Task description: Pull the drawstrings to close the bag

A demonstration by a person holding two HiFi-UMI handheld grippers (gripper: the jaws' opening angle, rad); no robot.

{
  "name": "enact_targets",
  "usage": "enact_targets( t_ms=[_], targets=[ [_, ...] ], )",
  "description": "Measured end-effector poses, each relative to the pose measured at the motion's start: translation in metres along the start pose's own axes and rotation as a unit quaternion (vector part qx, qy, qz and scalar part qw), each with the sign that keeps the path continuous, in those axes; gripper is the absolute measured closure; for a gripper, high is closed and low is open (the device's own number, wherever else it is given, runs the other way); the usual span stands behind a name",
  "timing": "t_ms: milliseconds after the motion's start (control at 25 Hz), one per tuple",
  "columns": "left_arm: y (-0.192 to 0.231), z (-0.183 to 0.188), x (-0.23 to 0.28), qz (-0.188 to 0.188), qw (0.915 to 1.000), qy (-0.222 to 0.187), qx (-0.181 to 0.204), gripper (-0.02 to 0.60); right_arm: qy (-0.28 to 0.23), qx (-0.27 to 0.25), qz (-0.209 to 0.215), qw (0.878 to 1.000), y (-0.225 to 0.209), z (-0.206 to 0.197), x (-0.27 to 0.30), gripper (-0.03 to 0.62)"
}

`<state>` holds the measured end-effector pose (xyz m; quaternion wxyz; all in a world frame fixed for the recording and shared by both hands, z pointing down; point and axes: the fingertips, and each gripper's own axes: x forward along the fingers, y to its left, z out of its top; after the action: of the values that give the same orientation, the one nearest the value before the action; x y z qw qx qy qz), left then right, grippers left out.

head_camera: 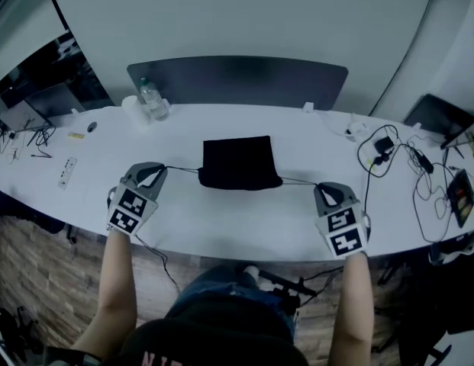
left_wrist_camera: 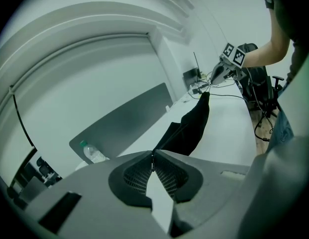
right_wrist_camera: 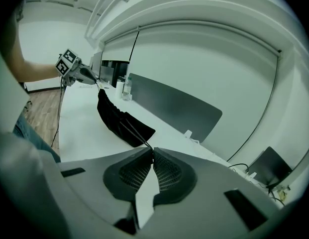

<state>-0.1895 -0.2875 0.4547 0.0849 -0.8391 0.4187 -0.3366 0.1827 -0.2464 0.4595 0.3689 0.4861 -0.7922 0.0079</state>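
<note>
While the bag (head_camera: 238, 162) sits between, left claw (head_camera: 161, 168) and right claw (head_camera: 320, 186) seem clamped on taut drawstrings (head_camera: 183, 168).

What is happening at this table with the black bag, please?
A person holds a gripper in each hand and is working on a black drawstring bag that lies on the white table. The left gripper has its fingers shut on the left drawstring, and the right gripper has its fingers shut on the right drawstring. Both strings run nearly straight out from the bag's near edge to opposite sides, with the grippers held well apart.
</note>
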Motion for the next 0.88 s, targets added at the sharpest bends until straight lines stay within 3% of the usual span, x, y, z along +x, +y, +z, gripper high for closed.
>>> enact_targets(
  t_ms=[520,880],
  targets=[
    [0.043,0.026,-0.002,0.053,0.9982,-0.017,0.022,0.563,-0.030,-0.014,-0.046,0.998,-0.032,0.025,-0.004,0.586],
    [0.071,0.034,-0.004,0.093,0.9953,-0.027,0.001,0.563,-0.037,-0.006,-0.077,0.996,-0.057,0.040,-0.001,0.586]
  ],
)
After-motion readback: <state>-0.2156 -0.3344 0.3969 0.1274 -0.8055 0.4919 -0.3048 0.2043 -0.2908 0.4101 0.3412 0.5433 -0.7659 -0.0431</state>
